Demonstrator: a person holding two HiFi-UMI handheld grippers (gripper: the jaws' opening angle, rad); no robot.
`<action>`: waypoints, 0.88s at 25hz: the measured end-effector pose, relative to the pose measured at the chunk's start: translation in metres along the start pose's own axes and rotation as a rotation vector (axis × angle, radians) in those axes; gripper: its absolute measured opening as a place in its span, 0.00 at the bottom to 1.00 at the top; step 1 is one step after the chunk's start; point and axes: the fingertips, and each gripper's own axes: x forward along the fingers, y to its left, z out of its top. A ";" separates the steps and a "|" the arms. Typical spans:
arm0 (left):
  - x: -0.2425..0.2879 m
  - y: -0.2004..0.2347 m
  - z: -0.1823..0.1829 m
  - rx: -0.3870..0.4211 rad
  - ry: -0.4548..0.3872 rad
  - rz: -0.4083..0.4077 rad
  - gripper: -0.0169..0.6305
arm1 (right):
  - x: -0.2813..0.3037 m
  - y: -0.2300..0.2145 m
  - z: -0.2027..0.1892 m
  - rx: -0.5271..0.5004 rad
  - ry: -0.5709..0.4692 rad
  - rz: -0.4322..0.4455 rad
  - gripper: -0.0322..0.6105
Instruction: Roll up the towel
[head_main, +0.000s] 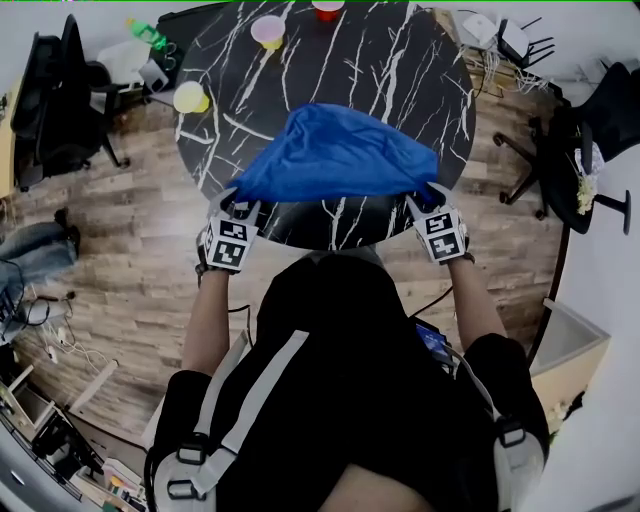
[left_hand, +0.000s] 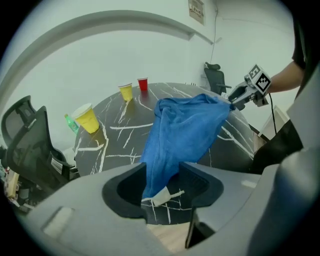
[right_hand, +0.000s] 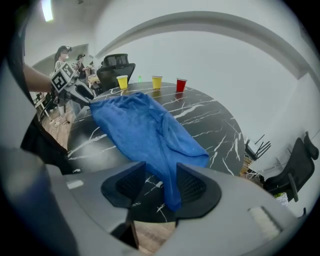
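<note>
The blue terry-cloth towel (head_main: 335, 150) is judged to be light, soft and limp. It can be expected to sag and bunch wherever it is not supported, to cling a little to itself rather than slide, and to take no harm from a firm pinch. Hold is best taken at the two near corners, so that one straight edge is kept taut for the roll to be started from. The cloth is seen crumpled and creased rather than spread flat, with a small white tag (left_hand: 160, 196) hanging at the corner in the left gripper view. It is stretched over the near edge of the round black table with white marble veining (head_main: 400, 60), between the two grippers, and its far part appears to rest on the table top. The jaws of the left gripper (head_main: 238, 205) are spread, with the tagged corner hanging loosely in the gap and not squeezed. The jaws of the right gripper (head_main: 428, 195) are likewise spread, the other corner being draped against one jaw while bare table shows beside it. Neither corner is judged to be securely held, so a fresh pinch would be needed before any rolling
</note>
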 end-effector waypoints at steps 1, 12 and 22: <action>-0.001 0.001 0.006 0.001 -0.019 -0.001 0.35 | 0.000 0.001 0.007 -0.002 -0.014 0.002 0.35; 0.030 0.021 0.081 0.053 -0.068 0.016 0.34 | 0.035 -0.003 0.074 -0.061 -0.080 0.040 0.35; 0.065 0.023 0.099 0.010 -0.021 -0.004 0.33 | 0.065 -0.013 0.096 -0.046 -0.073 0.122 0.30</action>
